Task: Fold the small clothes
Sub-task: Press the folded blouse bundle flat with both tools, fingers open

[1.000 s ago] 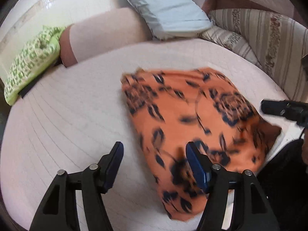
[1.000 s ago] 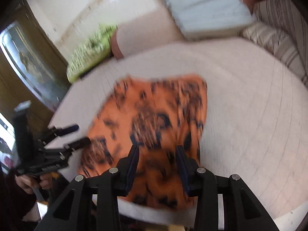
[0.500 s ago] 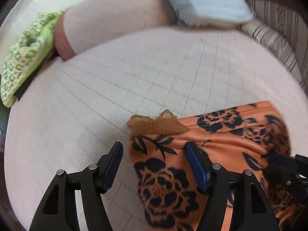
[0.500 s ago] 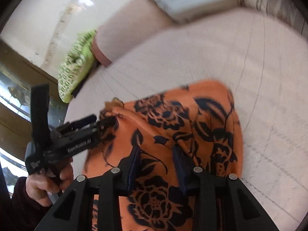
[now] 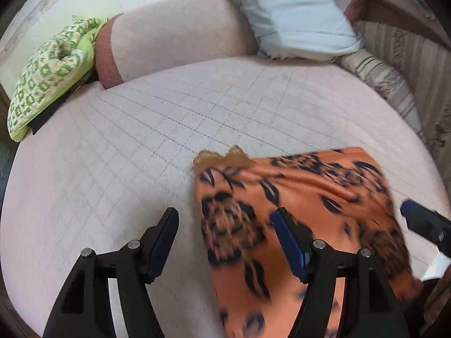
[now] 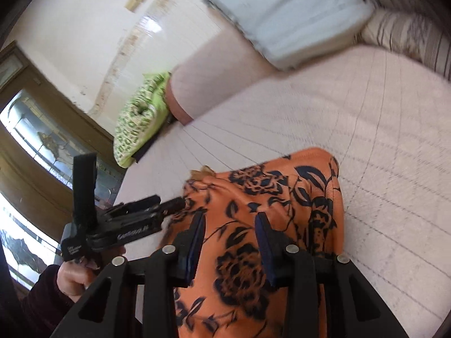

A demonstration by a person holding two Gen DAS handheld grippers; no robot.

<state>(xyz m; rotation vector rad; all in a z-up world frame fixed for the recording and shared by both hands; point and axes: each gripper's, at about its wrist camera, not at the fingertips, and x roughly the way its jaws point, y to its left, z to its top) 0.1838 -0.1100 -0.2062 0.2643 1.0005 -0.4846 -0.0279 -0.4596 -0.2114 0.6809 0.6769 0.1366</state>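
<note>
An orange cloth with dark blue flowers [image 5: 310, 197] lies folded on the pink quilted bed [image 5: 141, 140], a brown lace trim [image 5: 222, 157] showing at its far left corner. My left gripper [image 5: 225, 225] hovers over the cloth's left edge with its jaws opening; the right finger is above the cloth, the left one above bare quilt, nothing pinched. My right gripper [image 6: 229, 225] hangs over the middle of the orange cloth [image 6: 267, 191], jaws apart and not pressing it. The left gripper [image 6: 174, 204], held by a hand [image 6: 73, 278], has its tips at the cloth's left edge.
A pink bolster [image 5: 174, 33] and a light blue pillow [image 5: 296, 14] lie at the far side of the bed. A green patterned cloth [image 5: 50, 79] sits at the far left edge. Striped cushions [image 5: 394, 70] line the right side. A dark wood cabinet [image 6: 36, 146] stands left.
The orange cloth now sits nearer and narrower in both views, its lace corner showing. The left gripper has come up to the cloth's left edge.
</note>
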